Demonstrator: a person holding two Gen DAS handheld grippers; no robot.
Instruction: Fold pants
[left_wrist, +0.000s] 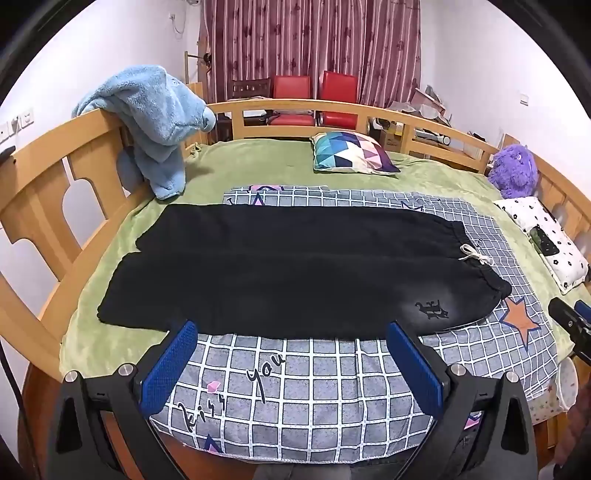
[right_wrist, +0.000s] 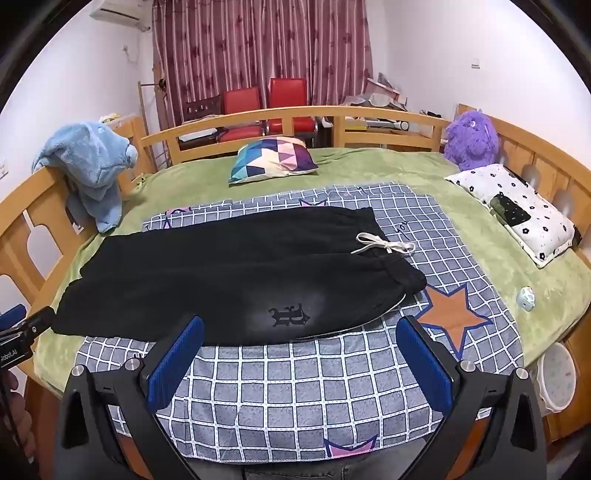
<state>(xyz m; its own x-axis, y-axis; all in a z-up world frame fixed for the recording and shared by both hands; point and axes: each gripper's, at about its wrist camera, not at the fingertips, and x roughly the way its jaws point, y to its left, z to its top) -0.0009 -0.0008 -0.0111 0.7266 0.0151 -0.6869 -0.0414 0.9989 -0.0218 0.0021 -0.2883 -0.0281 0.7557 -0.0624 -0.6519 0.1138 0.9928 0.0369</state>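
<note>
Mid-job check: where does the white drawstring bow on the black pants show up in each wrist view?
Left wrist: white drawstring bow lies right of centre, at the waistband end of the black pants.
Right wrist: bow lies just right of centre, at mid-height.
Shared landmark: orange star printed on the grey checked sheet, below and right of the bow in both views.

A: What's the surface?

B: Wooden-railed bed (right_wrist: 303, 112), covered with a green blanket (right_wrist: 424, 173).

A: What's on the blanket?

B: Grey checked sheet (right_wrist: 295, 387) with star prints, spread across the middle to the near edge. Black pants (right_wrist: 221, 273) lie flat on it, waistband right, leg ends overhanging onto the green on the left. Behind: a triangle-patterned pillow (right_wrist: 273, 158). Right side: a white flowered pillow (right_wrist: 517, 210), a purple plush toy (right_wrist: 471, 140), a small round gadget (right_wrist: 525, 298).
</note>
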